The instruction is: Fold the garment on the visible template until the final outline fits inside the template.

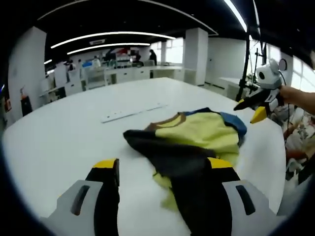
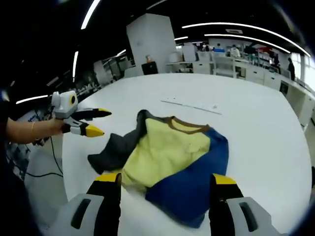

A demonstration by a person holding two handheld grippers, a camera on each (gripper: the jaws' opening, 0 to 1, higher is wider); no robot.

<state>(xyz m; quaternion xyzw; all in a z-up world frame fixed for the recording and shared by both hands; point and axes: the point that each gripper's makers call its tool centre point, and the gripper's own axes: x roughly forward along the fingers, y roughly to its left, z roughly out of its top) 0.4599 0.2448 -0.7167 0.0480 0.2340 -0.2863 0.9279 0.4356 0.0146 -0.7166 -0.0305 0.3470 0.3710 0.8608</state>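
A crumpled garment lies on the white table: yellow body, blue sleeve, dark grey sleeve and brown collar. In the right gripper view the garment sits just beyond my right gripper, which is open and holds nothing. My left gripper is open too, with the dark grey sleeve lying ahead of its jaws. The left gripper shows again, held by a hand above the table's edge and apart from the cloth. The right gripper hovers open beyond the garment's blue side.
A thin white strip lies flat on the table behind the garment, the same strip beyond the collar. The table edge runs close by the dark sleeve. Desks, pillars and people stand far at the back.
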